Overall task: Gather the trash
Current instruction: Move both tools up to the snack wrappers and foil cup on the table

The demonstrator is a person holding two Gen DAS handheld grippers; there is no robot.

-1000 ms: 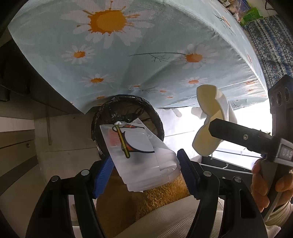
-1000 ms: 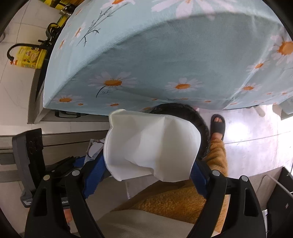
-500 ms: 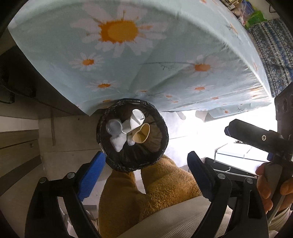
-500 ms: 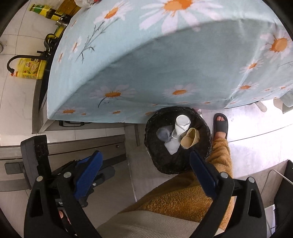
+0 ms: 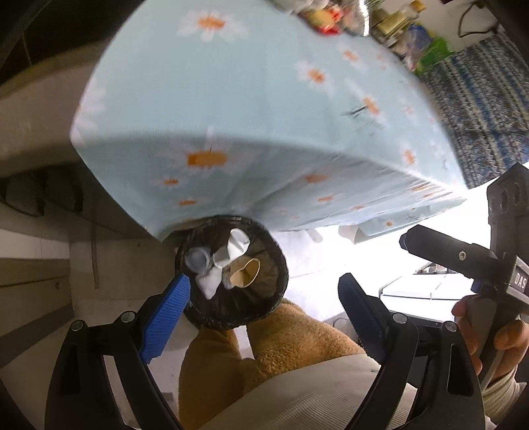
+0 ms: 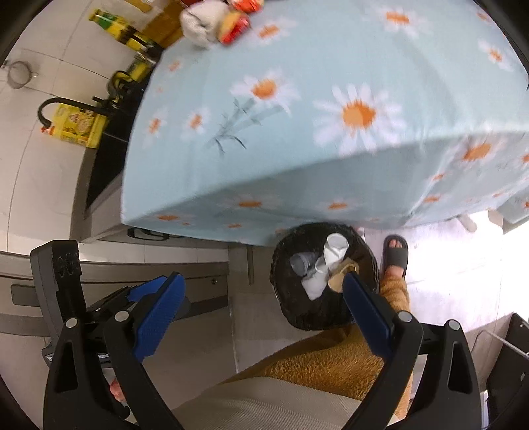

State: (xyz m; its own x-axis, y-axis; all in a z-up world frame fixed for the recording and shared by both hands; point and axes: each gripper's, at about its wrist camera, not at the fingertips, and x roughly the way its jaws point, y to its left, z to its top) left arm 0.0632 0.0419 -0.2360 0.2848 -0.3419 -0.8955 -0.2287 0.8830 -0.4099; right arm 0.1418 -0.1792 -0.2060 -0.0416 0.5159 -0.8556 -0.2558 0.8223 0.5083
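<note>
left gripper: jaws spread wide with nothing between the blue pads, hanging above the floor over the near rim of the bin.
black-lined round trash bin: stands on the floor under the front edge of the tabletop, just ahead of the person's knees; its mouth is open and unobstructed.
trash in the bin: a crumpled white paper wad, a clear plastic cup, a white paper cup and a tan paper cup lie together near the middle of the liner.
light blue daisy-print tabletop: overhangs the far part of the bin; its front stretch looks bare.
remaining trash: a whitish crumpled lump and a red-and-yellow wrapper sit at the far left corner of the tabletop, too blurred to name surely.
right gripper: jaws also spread and empty, to the left of the bin in its own view, with one pad crossing the bin's rim.
step in hand: judged to be the return to the tabletop for the next piece.
how to do it well: lift both grippers clear of the hanging cloth edge before going forward, so a finger does not snag and drag the cloth; keep the jaws spread on the way; take the soft lump by its bulk and the wrapper by a raised fold; bring each directly over the bin's mouth before letting go.
risk: the motion blur suggests speed, so slow down near the bottles behind that corner.
</note>
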